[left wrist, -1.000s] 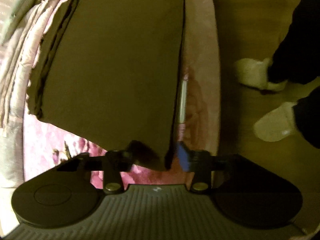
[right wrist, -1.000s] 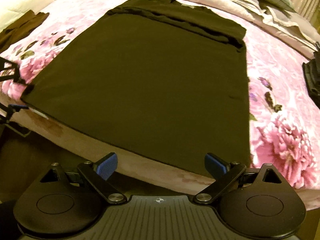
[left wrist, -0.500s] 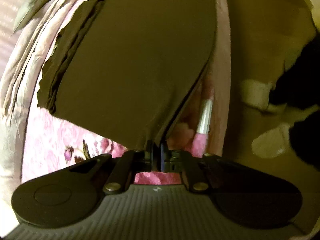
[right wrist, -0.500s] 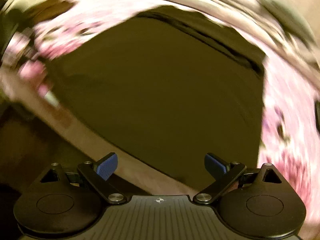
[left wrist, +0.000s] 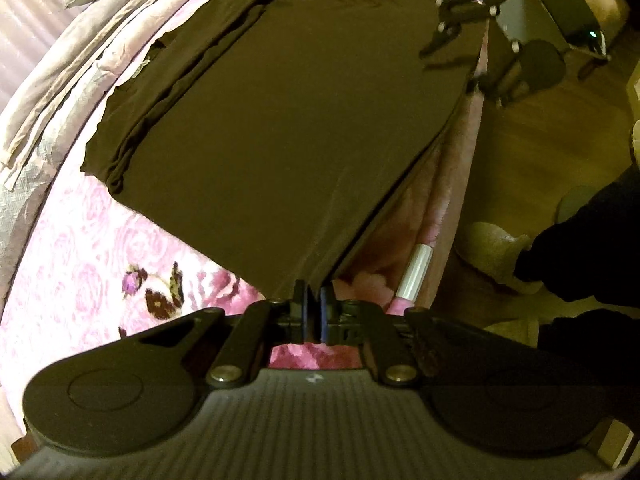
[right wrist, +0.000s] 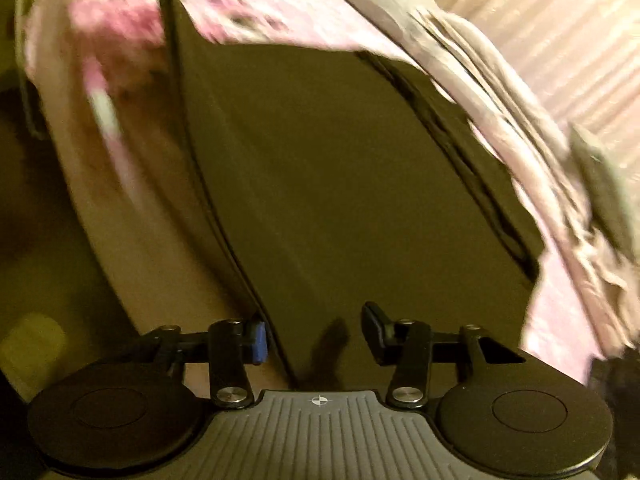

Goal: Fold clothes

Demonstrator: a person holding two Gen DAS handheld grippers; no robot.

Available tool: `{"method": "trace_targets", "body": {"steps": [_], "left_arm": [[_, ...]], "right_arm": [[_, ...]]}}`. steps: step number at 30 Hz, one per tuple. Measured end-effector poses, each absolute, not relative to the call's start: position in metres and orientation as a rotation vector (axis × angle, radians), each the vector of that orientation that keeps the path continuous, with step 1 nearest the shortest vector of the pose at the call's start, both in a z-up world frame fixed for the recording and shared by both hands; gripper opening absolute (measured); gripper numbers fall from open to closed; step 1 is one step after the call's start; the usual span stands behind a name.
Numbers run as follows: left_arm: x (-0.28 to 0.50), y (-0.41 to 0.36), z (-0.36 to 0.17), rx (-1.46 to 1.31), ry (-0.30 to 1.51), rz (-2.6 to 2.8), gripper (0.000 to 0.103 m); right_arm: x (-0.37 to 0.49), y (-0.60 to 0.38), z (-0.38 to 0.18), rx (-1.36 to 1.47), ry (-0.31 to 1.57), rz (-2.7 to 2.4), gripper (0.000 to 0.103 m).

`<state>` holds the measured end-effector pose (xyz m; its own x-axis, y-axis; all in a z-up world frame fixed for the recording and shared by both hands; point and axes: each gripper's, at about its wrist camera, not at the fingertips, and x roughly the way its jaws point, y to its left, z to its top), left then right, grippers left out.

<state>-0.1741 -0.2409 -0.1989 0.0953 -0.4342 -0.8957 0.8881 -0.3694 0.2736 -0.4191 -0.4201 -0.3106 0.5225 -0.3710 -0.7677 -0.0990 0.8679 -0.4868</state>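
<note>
Left tongs pinching dark garment corner; right tongs closing around garment edge.

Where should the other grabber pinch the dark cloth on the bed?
Probably the near corner of the cloth, at the hem by the bed's edge, coming in from the floor side. The right gripper is already there, its jaws closing around the hem. The left gripper has the other near corner pinched and lifted.

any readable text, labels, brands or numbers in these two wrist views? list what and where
None readable.
Left gripper body: a small pale mark, too small to read.
Right gripper body: a small crosshair symbol, no letters.
Dark garment, floral bedspread: no print or label visible.
</note>
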Motion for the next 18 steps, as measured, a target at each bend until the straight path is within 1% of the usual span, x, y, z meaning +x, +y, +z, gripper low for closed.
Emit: {"method": "trace_targets", "body": {"steps": [1, 3, 4, 5, 7, 9, 10, 13, 18], "left_arm": [[-0.173, -0.241, -0.199, 1.265, 0.514, -1.527, 0.004], [-0.173, -0.241, -0.198, 1.268, 0.508, -1.522, 0.004], [-0.174, -0.242, -0.199, 1.273, 0.507, -1.520, 0.004], [-0.174, -0.242, -0.200, 1.278, 0.505, -1.518, 0.004], [-0.175, -0.243, -0.201, 1.288, 0.502, -1.514, 0.004], [-0.176, -0.243, -0.203, 1.302, 0.498, -1.509, 0.004], [-0.177, -0.243, -0.204, 1.319, 0.493, -1.507, 0.004], [-0.182, -0.242, -0.204, 1.378, 0.486, -1.528, 0.002], [-0.186, -0.221, -0.181, 1.404, 0.497, -1.595, 0.001]], "right_arm": [[-0.427, -0.430, -0.314, -0.538, 1.042, -0.198, 0.038], [-0.444, -0.455, -0.324, -0.575, 1.106, -0.247, 0.035], [-0.453, -0.468, -0.328, -0.586, 1.138, -0.273, 0.031], [-0.461, -0.480, -0.329, -0.590, 1.161, -0.295, 0.024], [-0.472, -0.503, -0.332, -0.594, 1.201, -0.332, 0.015], [-0.479, -0.516, -0.331, -0.603, 1.221, -0.342, 0.009], [-0.480, -0.520, -0.327, -0.597, 1.224, -0.336, 0.003], [-0.483, -0.527, -0.313, -0.572, 1.221, -0.317, 0.003], [-0.489, -0.509, -0.269, -0.574, 1.204, -0.265, 0.002]]}}
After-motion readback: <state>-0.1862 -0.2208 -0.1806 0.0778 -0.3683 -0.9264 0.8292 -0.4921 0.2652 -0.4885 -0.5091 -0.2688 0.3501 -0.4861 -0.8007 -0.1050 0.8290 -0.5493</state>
